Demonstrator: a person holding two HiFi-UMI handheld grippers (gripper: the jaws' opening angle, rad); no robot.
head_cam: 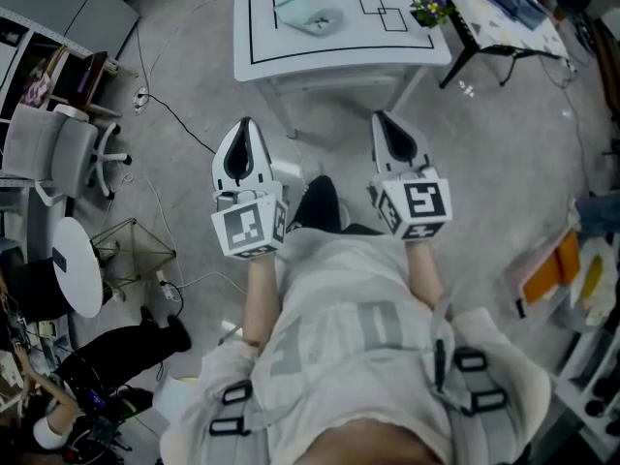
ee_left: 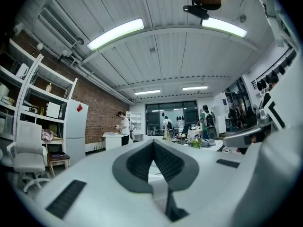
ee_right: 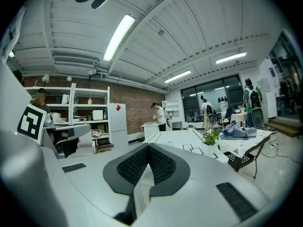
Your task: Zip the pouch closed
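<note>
cut off and too small
white table (head_cam: 339, 51) ran past the top edge; pouch (head_cam: 312, 13) zip was too small to read.

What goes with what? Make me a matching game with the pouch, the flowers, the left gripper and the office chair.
Things:
1. pouch
2. flowers
3. left gripper
4. office chair

Places or states:
a. shut, with nothing in it
b. far left in the head view
c. lies flat near the middle of the white table
d. stands at that table's right edge

Pairs: 1-c, 2-d, 3-a, 4-b
</note>
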